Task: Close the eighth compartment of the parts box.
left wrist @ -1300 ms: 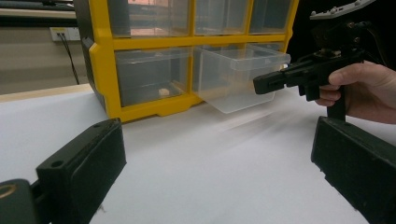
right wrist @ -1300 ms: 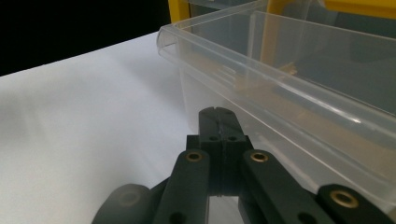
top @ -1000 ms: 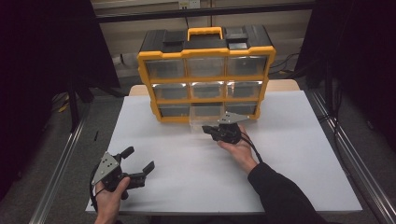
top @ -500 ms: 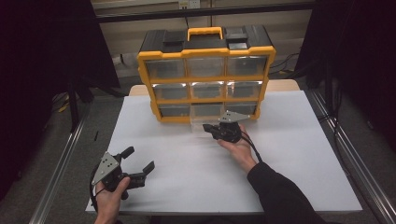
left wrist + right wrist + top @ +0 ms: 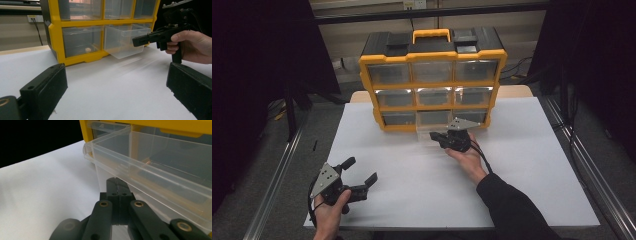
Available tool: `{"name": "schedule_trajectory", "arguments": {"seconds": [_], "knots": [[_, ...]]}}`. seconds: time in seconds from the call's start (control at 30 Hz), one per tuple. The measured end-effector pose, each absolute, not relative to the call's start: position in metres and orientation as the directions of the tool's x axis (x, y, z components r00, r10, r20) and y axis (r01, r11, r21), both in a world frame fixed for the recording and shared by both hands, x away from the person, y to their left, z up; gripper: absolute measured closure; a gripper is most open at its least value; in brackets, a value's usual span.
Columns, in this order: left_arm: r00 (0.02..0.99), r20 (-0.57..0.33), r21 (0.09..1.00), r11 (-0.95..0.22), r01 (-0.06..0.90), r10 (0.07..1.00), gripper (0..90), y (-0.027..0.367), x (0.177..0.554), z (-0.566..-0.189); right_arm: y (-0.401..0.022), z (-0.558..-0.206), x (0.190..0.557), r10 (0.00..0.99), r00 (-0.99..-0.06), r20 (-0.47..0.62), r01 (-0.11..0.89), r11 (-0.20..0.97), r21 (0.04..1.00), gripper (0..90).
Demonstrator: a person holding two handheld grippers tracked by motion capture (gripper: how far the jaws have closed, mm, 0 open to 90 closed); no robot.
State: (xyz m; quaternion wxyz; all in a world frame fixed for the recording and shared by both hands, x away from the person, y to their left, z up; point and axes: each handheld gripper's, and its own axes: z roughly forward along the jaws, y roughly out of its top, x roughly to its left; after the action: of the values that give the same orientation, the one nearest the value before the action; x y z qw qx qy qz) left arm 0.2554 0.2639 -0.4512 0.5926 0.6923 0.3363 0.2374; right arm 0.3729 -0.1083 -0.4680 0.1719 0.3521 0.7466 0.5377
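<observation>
Light, stiff, slippery clear drawer (image 5: 126,40) half out of the yellow organizer (image 5: 432,75): best pressed at its front lip, right tool (image 5: 438,138) closed empty, left tool (image 5: 362,172) wide.

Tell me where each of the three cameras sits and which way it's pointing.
High view: above the table's near side, looking forward and down on the organizer; both forearms, left gripper, right gripper.
Left gripper view: low over the table, facing the organizer's bottom row; own open jaws.
Right gripper view: just below the pulled-out clear drawer; own shut jaws.
Shared: the drawer and right gripper also appear in the left gripper view.
</observation>
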Motion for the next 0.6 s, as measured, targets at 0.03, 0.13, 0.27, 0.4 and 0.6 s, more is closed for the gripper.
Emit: {"name": "schedule_trajectory", "arguments": {"seconds": [0.03,0.13,0.27,0.4,0.6], "knots": [[0.661,-0.071,0.98,-0.07,0.184,0.747,3.0,0.2639,0.2555,-0.4513,-0.1084,-0.468,0.3731,0.713,-0.691,0.12,0.34,0.174,0.924,90.0],[0.662,-0.062,0.98,-0.081,0.184,0.747,3.0,0.2655,0.2558,-0.4512,-0.1083,-0.4679,0.3737,0.714,-0.689,0.121,0.342,0.173,0.924,90.0],[0.658,-0.06,0.979,-0.083,0.185,0.751,3.0,0.2653,0.2556,-0.4511,-0.1086,-0.4682,0.3744,0.716,-0.687,0.123,0.342,0.17,0.924,90.0],[0.659,-0.06,0.979,-0.083,0.184,0.75,3.0,0.2653,0.2556,-0.4511,-0.1091,-0.4665,0.3774,0.709,-0.694,0.127,0.349,0.176,0.92,90.0],[0.659,-0.077,0.98,-0.066,0.19,0.748,3.0,0.2646,0.2554,-0.4515,-0.1081,-0.466,0.3793,0.709,-0.692,0.134,0.352,0.17,0.92,90.0]]}}
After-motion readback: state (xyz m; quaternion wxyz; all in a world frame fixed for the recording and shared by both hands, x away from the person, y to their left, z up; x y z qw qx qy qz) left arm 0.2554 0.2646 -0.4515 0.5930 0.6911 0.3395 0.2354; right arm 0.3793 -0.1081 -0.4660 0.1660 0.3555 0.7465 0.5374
